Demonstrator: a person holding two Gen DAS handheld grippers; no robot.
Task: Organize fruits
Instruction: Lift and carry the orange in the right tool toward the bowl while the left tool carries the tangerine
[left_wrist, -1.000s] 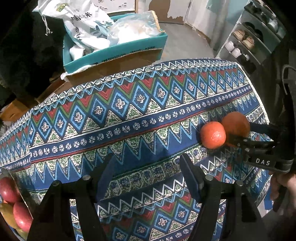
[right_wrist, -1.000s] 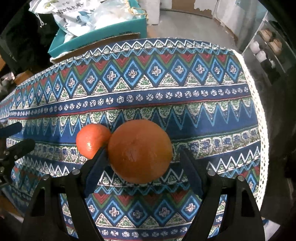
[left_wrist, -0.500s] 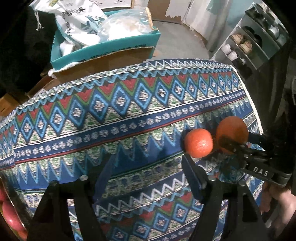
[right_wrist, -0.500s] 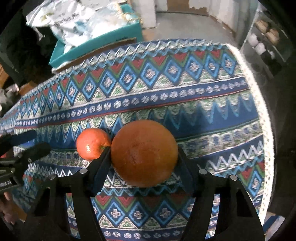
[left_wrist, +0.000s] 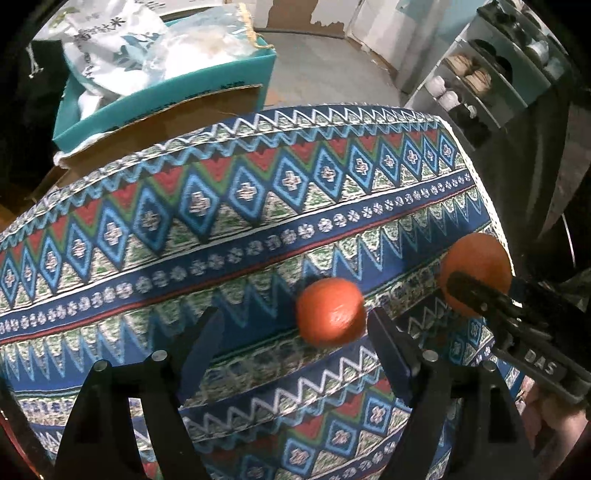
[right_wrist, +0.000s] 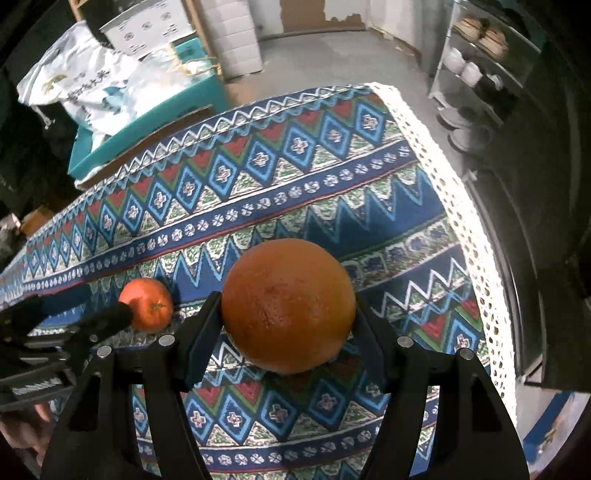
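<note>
My right tool (right_wrist: 288, 317) grips the large orange (right_wrist: 288, 304); my left tool (left_wrist: 295, 332), wide, could knock the tangerine (left_wrist: 330, 312) off the bench's right edge.

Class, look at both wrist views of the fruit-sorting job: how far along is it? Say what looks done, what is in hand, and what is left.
Done: nothing in these views shows fruit already put away. In hand: the right gripper is shut on the big orange. Left: the small tangerine lies on the patterned tablecloth, and the left gripper is open just beside it, not yet around it. Both fruits need a place.
</note>
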